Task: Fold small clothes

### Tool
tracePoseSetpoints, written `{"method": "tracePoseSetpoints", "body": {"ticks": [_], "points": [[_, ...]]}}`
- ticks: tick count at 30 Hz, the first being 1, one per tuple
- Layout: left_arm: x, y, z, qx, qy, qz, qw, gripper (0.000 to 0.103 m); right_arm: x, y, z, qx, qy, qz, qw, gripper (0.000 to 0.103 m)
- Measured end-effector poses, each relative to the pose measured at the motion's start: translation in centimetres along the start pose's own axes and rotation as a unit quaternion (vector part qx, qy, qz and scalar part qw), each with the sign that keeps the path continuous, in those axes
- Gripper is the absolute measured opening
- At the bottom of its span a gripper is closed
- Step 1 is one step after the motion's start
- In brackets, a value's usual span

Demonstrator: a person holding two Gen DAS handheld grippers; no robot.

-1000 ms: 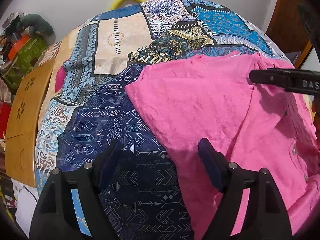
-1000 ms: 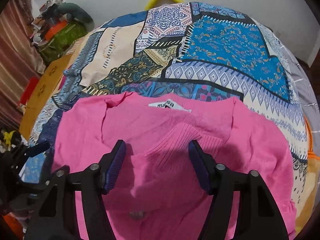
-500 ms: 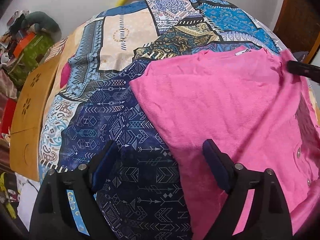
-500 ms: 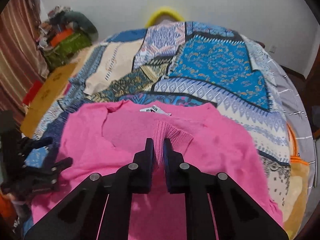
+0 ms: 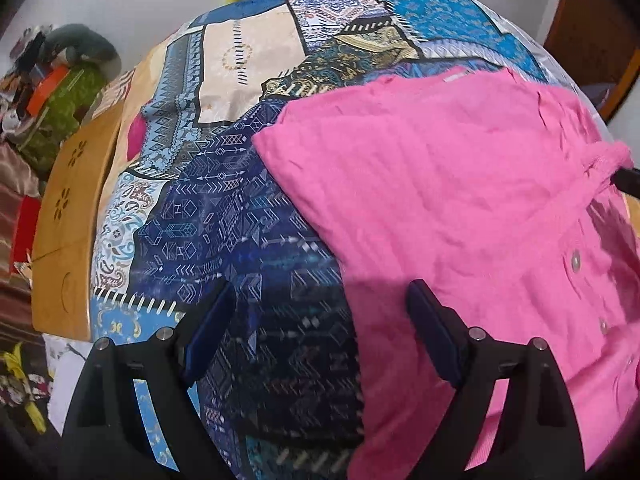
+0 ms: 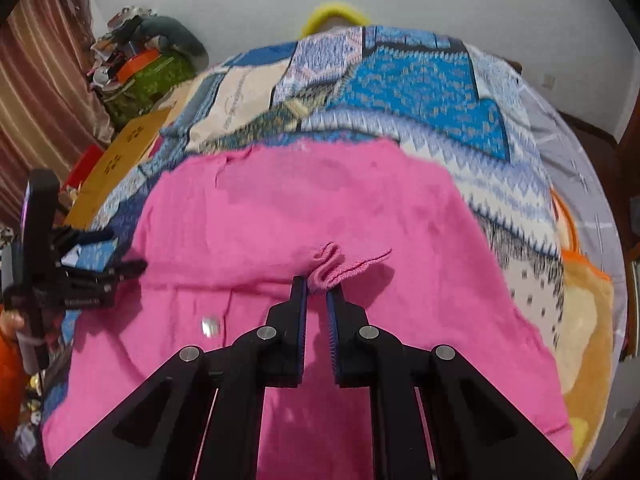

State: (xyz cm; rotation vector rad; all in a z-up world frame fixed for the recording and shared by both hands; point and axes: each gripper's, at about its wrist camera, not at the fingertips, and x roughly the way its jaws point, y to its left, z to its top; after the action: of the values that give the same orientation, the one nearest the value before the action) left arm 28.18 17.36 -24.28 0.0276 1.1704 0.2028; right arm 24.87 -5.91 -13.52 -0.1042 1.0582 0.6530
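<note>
A small pink knit cardigan [image 5: 460,200] with snap buttons lies on a patchwork bedspread [image 5: 240,208]; it also shows in the right wrist view [image 6: 320,200]. My right gripper [image 6: 317,285] is shut on the cardigan's ribbed cuff [image 6: 332,266] and holds it over the middle of the garment; its tip shows at the right edge of the left wrist view [image 5: 626,178]. My left gripper [image 5: 320,320] is open and empty, straddling the cardigan's left edge near the front. It shows at the left in the right wrist view [image 6: 104,256].
A wooden board [image 5: 76,216] runs along the bed's left side. Bags and clutter [image 5: 60,92] are piled at the back left. A yellow ring [image 6: 336,14] sits at the far end by the wall. An orange blanket [image 6: 584,320] lies at the right.
My right gripper shut on the ribbed cuff and pulled it toward me over the cardigan, covering the label and neckline. My left gripper stayed open and shifted only slightly.
</note>
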Motion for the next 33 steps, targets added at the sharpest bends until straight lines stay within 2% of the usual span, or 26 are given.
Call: {"method": "tracePoseSetpoints", "body": {"ticks": [5, 9, 14, 21, 24, 28, 30, 32, 33], "points": [[-0.4, -0.4, -0.8, 0.002, 0.001, 0.007, 1.0, 0.087, -0.3, -0.7, -1.9, 0.0, 0.015, -0.002, 1.0, 0.009], [-0.7, -0.4, -1.2, -0.004, 0.003, 0.005, 1.0, 0.087, -1.0, -1.4, -2.2, 0.017, 0.013, 0.009, 1.0, 0.009], [-1.6, -0.3, -1.5, -0.005, -0.002, 0.005, 1.0, 0.087, -1.6, -2.1, -1.4, 0.04, -0.012, 0.016, 0.999, 0.036], [-2.4, 1.6, -0.3, -0.037, -0.022, 0.003, 0.9991, 0.087, 1.5, -3.0, -0.5, 0.048, 0.006, 0.009, 0.999, 0.036], [-1.2, 2.5, 0.3, -0.06, -0.008, 0.002, 0.9982, 0.087, 3.0, -3.4, -0.9, 0.058, 0.02, 0.008, 0.998, 0.036], [0.7, 3.0, 0.1, -0.074, 0.011, -0.008, 0.9971, 0.088, 3.2, -3.0, -1.2, 0.051, 0.01, 0.005, 0.999, 0.036], [1.0, 2.9, -0.1, -0.086, 0.009, -0.022, 0.996, 0.088, 3.1, -2.8, -1.1, 0.042, 0.009, 0.004, 0.999, 0.027], [1.3, 2.8, -0.1, -0.091, 0.015, -0.035, 0.9951, 0.088, 3.1, -2.6, -0.9, 0.034, 0.01, 0.002, 0.999, 0.013], [1.5, 2.7, -0.1, -0.093, 0.016, -0.036, 0.9949, 0.088, 3.0, -2.5, -0.9, 0.032, 0.008, 0.004, 0.999, 0.012]]}}
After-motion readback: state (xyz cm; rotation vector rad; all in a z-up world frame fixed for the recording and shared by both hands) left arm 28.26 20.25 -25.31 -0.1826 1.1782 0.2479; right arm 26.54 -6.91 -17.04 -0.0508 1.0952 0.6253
